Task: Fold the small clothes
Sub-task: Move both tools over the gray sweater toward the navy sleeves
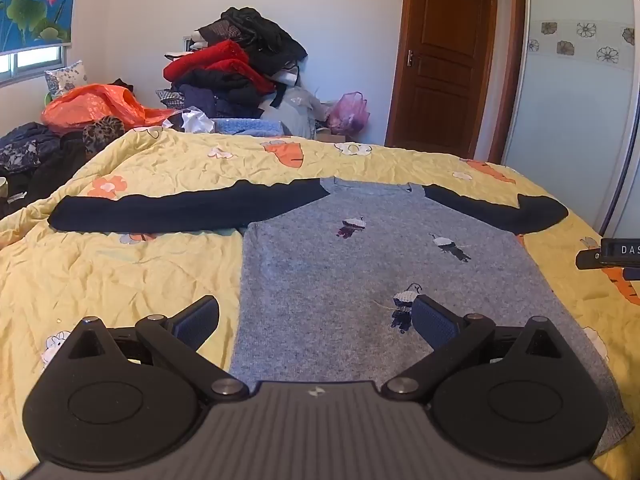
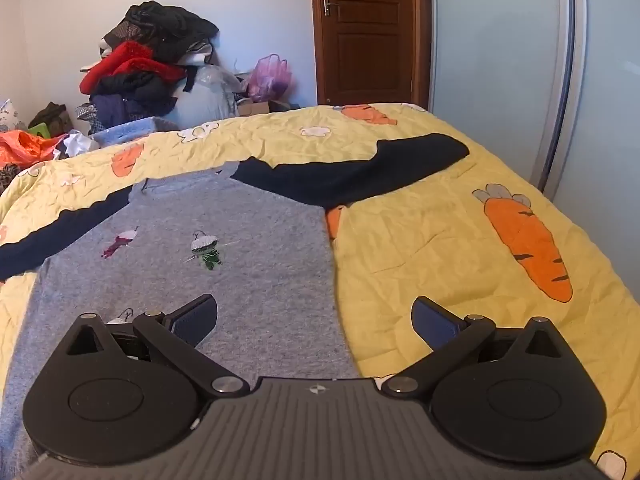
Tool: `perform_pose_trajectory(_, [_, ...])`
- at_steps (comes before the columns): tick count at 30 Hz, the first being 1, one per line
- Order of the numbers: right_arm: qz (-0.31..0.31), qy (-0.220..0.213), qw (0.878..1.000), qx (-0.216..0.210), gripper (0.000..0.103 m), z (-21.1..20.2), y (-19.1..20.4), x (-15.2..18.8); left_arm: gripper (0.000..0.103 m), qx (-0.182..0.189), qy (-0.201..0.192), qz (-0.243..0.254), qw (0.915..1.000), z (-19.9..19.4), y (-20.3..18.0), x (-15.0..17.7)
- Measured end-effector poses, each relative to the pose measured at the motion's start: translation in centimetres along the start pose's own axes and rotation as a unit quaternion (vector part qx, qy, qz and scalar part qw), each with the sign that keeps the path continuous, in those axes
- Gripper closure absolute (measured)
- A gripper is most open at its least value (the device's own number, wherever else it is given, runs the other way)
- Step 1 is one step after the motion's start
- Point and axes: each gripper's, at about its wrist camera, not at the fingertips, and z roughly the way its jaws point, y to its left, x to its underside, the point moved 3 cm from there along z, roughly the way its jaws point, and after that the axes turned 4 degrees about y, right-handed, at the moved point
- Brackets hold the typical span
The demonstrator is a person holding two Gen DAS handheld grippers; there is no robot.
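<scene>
While sweater [image 1: 360,272] lies flat, fingers [image 1: 196,320] straddle hem edges.

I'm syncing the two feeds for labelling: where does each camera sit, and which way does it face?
Left wrist: on the left gripper, open over the left hem of the grey knit sweater with navy sleeves, facing its collar; the right gripper's tip shows at right.
Right wrist: on the right gripper, open over the sweater's right edge, facing likewise.
Shared: sweater, yellow carrot-print quilt, brown wooden door.
</scene>
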Motion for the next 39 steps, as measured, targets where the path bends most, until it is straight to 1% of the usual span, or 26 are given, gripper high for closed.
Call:
perform_pose_trajectory(3, [0.0, -0.004, 1.0, 0.011, 0.0, -0.2, 0.3, 0.1, 0.0, -0.003, -0.002, 0.004, 1.0, 0.1, -0.2, 0.1])
perform_pose_trajectory(5, [0.014, 0.012, 1.0, -0.009, 0.0, 0.1, 0.0, 0.0, 0.0, -0.002, -0.001, 0.003, 1.0, 0.2, -0.3, 0.1])
perform_pose_trajectory(7, [0.013, 0.018, 1.0, -0.001, 0.0, 0.4, 0.2, -0.1, 0.0, -0.001, 0.0, -0.001, 1.0, 0.3, -0.4, 0.2])
perform_pose_trajectory(8, [0.015, 0.022, 1.0, 0.003, 0.0, 0.8, 0.0, -0.1, 0.0, 0.0, 0.0, -0.003, 1.0, 0.0, 0.2, -0.2])
perform_pose_trajectory(10, [0.015, 0.039, 0.999, 0.012, 0.0, 1.3, 0.2, -0.1, 0.0, 0.003, 0.001, -0.005, 1.0, -0.2, 0.7, -0.4])
perform_pose_trajectory(12, [0.012, 0.068, 0.997, 0.017, 0.0, 2.1, 0.1, 0.0, 0.0, 0.001, -0.002, -0.002, 1.0, -0.5, 0.5, -0.4])
perform_pose_trajectory(13, [0.01, 0.072, 0.997, 0.017, 0.0, 2.3, 0.0, 0.2, 0.0, 0.002, -0.002, -0.002, 1.0, -0.6, 0.7, -0.5])
perform_pose_trajectory(15, [0.01, 0.056, 0.998, 0.018, 0.0, 2.0, -0.1, 0.6, 0.0, 0.001, -0.003, 0.0, 1.0, -0.7, 0.7, -0.6])
perform_pose_trajectory(16, [0.009, 0.05, 0.999, 0.018, 0.0, 1.8, -0.2, 0.6, 0.0, -0.004, -0.007, 0.005, 1.0, -0.3, 0.2, -0.3])
perform_pose_trajectory(20, [0.006, 0.038, 0.999, 0.002, 0.001, 1.7, -0.4, 0.4, 0.0, -0.004, -0.009, 0.005, 0.9999, -0.2, 0.1, -0.4])
perform_pose_trajectory(24, [-0.006, 0.042, 0.999, 0.011, 0.005, 2.0, -0.4, 0.4, 0.0, -0.004, -0.012, 0.007, 0.9999, -0.2, 0.0, -0.5])
perform_pose_trajectory(27, [0.006, 0.05, 0.999, 0.006, 0.005, 2.2, -0.7, 0.7, 0.0, -0.004, -0.015, 0.01, 0.9998, -0.4, -0.1, -0.5])
perform_pose_trajectory(30, [0.02, 0.047, 0.999, 0.003, 0.005, 2.1, -1.1, 0.9, 0.0, -0.005, -0.016, 0.01, 0.9998, -0.5, -0.2, -0.4])
perform_pose_trajectory(39, [0.026, 0.044, 0.999, 0.005, 0.005, 2.1, -1.4, 1.0, 0.0, -0.005, -0.014, 0.005, 0.9999, -0.7, -0.2, -0.2])
